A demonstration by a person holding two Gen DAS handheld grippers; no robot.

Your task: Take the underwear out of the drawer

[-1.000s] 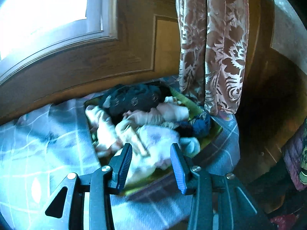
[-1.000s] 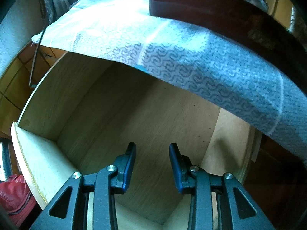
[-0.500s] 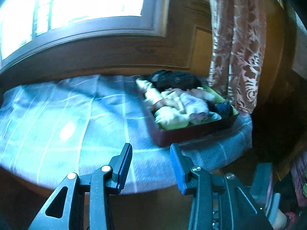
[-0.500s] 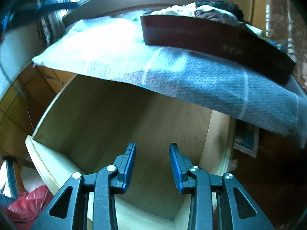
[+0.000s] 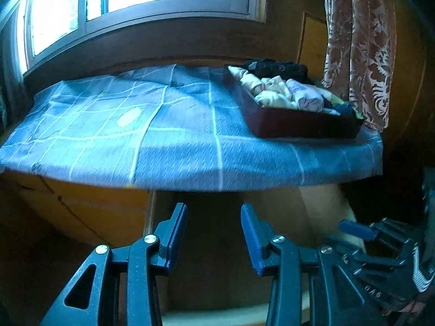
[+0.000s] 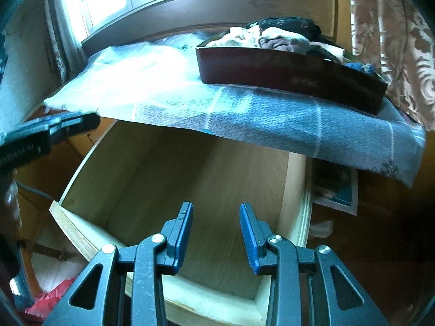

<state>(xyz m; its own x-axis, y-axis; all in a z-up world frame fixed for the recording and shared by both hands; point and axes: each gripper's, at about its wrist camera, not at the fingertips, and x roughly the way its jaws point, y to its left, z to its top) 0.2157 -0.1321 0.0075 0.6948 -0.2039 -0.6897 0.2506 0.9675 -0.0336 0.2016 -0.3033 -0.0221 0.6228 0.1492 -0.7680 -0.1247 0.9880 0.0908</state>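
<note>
Pulling back from the tray, the left gripper (image 5: 214,233) is now seen low in front of the dresser, its jaws parted and empty; a second ago it hung right over the clothes. The blue checked cloth (image 5: 174,135) is spread across the top, and the dark red tray (image 5: 304,126) heaped with underwear (image 5: 285,92) is set at its right end. The pulled-out drawer (image 6: 206,184) is shown bare. The right gripper (image 6: 216,233) is raised slightly above it, jaws apart, nothing held. The task is judged essentially finished.
</note>
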